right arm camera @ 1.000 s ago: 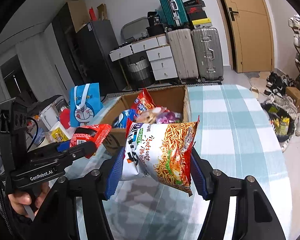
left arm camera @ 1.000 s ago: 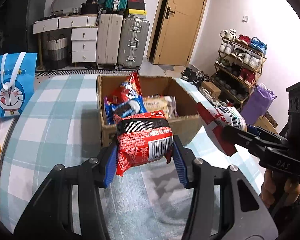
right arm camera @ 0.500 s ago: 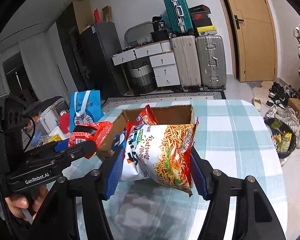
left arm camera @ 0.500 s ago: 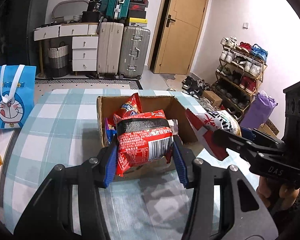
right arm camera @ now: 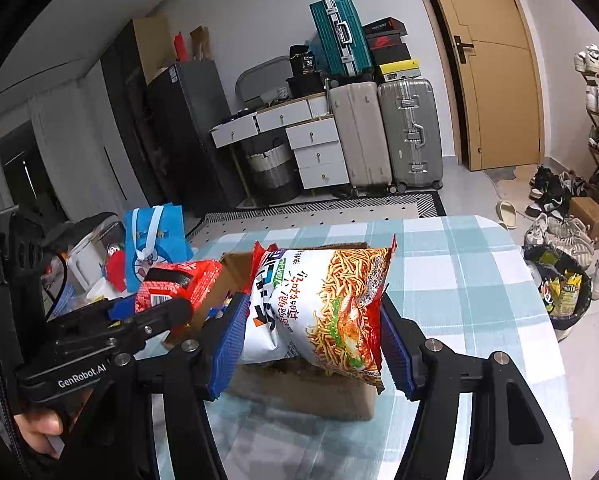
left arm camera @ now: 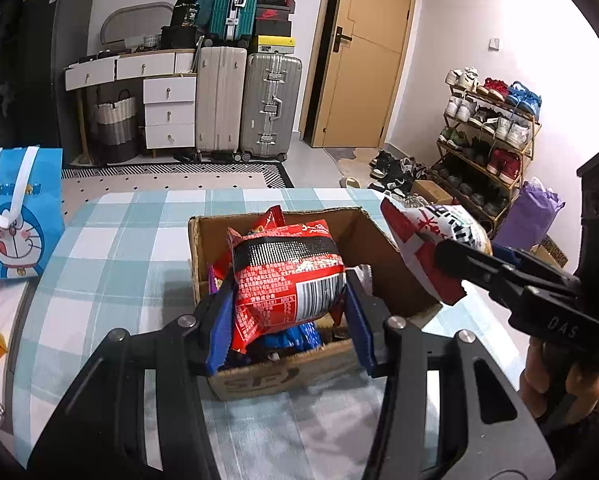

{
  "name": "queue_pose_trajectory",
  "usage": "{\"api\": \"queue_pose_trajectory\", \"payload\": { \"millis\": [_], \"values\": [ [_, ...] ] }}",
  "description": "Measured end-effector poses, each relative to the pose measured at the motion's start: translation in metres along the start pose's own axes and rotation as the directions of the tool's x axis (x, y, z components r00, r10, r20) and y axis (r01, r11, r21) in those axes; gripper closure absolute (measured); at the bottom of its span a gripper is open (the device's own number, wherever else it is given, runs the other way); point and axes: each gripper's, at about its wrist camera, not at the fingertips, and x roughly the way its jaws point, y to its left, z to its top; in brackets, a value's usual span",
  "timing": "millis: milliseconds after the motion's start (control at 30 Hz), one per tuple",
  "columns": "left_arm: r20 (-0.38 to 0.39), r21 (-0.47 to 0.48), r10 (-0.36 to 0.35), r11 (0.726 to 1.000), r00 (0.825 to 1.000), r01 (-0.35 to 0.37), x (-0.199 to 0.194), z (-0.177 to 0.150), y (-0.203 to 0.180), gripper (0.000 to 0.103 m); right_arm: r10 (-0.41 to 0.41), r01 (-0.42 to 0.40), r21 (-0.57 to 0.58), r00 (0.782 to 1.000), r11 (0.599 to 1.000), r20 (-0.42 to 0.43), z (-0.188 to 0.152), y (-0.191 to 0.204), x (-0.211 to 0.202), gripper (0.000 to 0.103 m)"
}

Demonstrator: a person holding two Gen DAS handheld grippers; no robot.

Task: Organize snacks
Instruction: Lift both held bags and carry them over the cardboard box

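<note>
Walls: white, evenly lit.
Door (left arm camera: 365,54): tan wood, closed.
Suitcases (left arm camera: 245,104): beige and silver uprights, with a teal one stacked above.
Drawers (left arm camera: 167,114): white.
Shoe rack (left arm camera: 487,128): full, against the right wall.
Floor: pale tiles with a patterned rug (left arm camera: 171,174).
Table (left arm camera: 111,248): covered in teal-checked cloth.

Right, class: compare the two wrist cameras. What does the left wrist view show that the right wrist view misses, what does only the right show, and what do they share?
Only the left wrist view: the purple plastic bag by the shoe rack, and snack packets inside the box. Only the right: the black bin of wrappers and the printed front of the white-and-red noodle snack bag. Both: the brown cardboard box, the red barcoded snack packet, and the blue cartoon gift bag.
</note>
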Motion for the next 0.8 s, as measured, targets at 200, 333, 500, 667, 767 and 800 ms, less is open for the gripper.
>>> {"api": "queue_pose_trajectory", "payload": {
  "millis": [200, 333, 500, 667, 767, 800],
  "values": [
    [-0.007, 0.003, 0.011, 1.000, 1.000, -0.011, 0.022, 0.008, 0.004, 0.056, -0.008, 0.008, -0.003, 1.000, 1.000, -0.006, 0.009, -0.004, 0.012, 0.040],
    [-0.012, 0.002, 0.017, 1.000, 1.000, -0.017, 0.035, 0.010, 0.011, 0.056, -0.007, 0.007, -0.006, 1.000, 1.000, -0.017, 0.014, -0.005, 0.023, 0.040],
    [-0.029, -0.003, 0.029, 1.000, 0.999, -0.029, 0.052, 0.010, 0.021, 0.056, 0.006, -0.006, -0.009, 0.999, 1.000, -0.037, 0.017, -0.004, 0.042, 0.040],
    [-0.027, -0.008, 0.036, 0.999, 0.999, -0.036, 0.062, 0.010, 0.028, 0.056, 0.023, -0.024, -0.020, 0.998, 1.000, -0.052, 0.012, 0.004, 0.063, 0.040],
    [-0.035, 0.002, 0.053, 0.999, 0.998, -0.053, 0.071, 0.009, 0.031, 0.056, 0.035, -0.036, -0.006, 0.998, 0.999, -0.046, 0.011, 0.005, 0.076, 0.040],
    [-0.035, 0.003, 0.055, 0.998, 0.998, -0.055, 0.072, 0.008, 0.031, 0.056, 0.036, -0.036, 0.001, 0.998, 0.999, -0.048, 0.011, 0.005, 0.081, 0.040]
  ]
}}
